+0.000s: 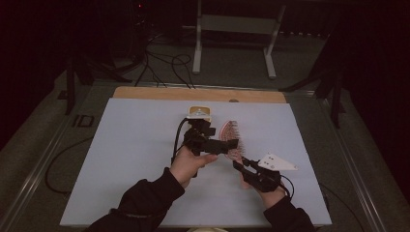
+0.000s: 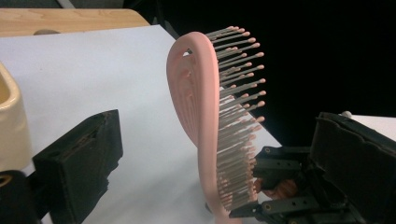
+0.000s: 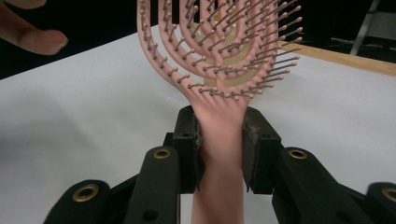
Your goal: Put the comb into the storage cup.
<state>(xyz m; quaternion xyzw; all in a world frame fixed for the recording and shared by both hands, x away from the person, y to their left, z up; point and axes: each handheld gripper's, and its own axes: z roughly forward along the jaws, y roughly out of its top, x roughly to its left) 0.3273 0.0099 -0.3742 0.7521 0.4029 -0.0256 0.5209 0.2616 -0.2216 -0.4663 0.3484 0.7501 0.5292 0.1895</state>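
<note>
A pink vented hairbrush (image 1: 230, 130) with grey bristles is held up over the white table sheet (image 1: 130, 159). My right gripper (image 1: 240, 165) is shut on its handle (image 3: 218, 130), both pads pressed against the sides just below the head. My left gripper (image 1: 231, 145) comes in from the left at the brush's head. In the left gripper view its two black jaws stand wide apart, with the brush (image 2: 196, 102) edge-on between them and touching neither. The left gripper (image 2: 217, 156) is open.
A cream-yellow container (image 1: 199, 112) sits on the sheet just behind the left gripper and shows at the left edge (image 2: 9, 126). The wooden table edge (image 1: 193, 93) runs along the back. Cables and a white stand (image 1: 232, 29) lie on the dark floor beyond.
</note>
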